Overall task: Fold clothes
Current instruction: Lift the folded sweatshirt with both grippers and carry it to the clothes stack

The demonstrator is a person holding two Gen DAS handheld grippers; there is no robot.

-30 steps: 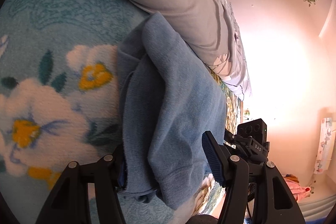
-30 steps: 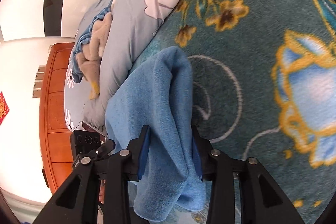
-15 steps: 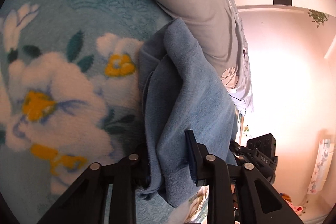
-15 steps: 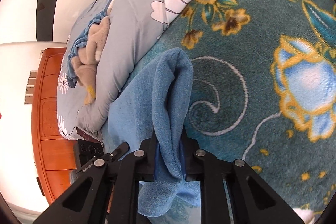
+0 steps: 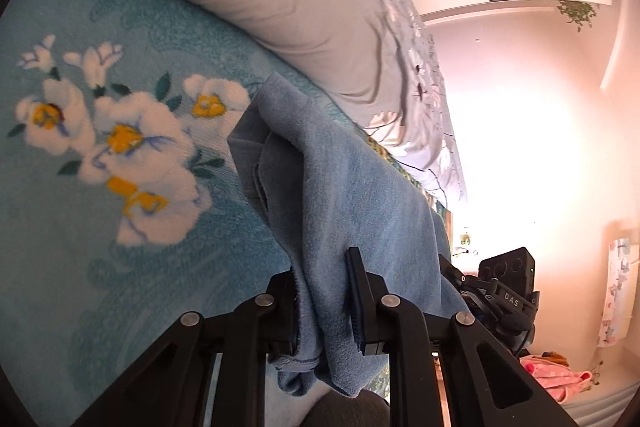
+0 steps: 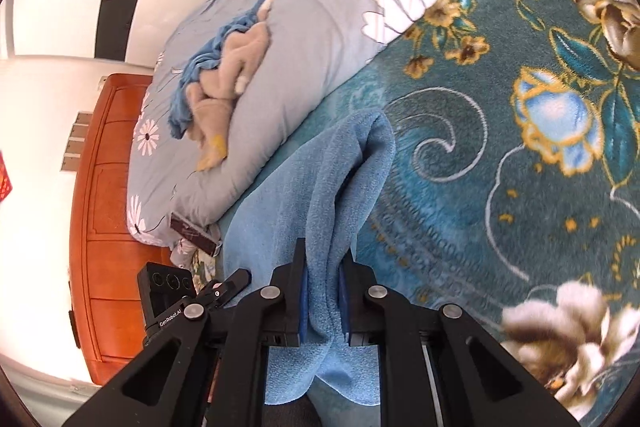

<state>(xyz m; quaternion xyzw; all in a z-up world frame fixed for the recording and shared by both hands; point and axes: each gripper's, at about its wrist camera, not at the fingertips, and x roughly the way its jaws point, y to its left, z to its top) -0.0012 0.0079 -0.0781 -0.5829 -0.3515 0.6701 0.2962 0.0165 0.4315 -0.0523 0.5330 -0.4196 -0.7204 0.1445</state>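
A blue fleece garment (image 5: 340, 183) hangs in folds between my two grippers above a teal floral blanket (image 5: 80, 227). My left gripper (image 5: 322, 279) is shut on one bunched edge of it. My right gripper (image 6: 323, 267) is shut on the other edge of the blue garment (image 6: 320, 187), which drapes forward down to the blanket (image 6: 500, 167). The right gripper's body (image 5: 506, 291) shows at the right of the left wrist view, and the left gripper's body (image 6: 168, 291) at the lower left of the right wrist view.
A grey floral duvet (image 6: 300, 27) lies bunched along the far side, with a beige and blue heap of clothes (image 6: 224, 67) on it. An orange wooden headboard (image 6: 108, 207) stands at the left. A pink cloth (image 5: 556, 379) lies off the bed.
Both grippers have closed on the blue garment and lifted it up off the blanket. The blanket now lies farther below.
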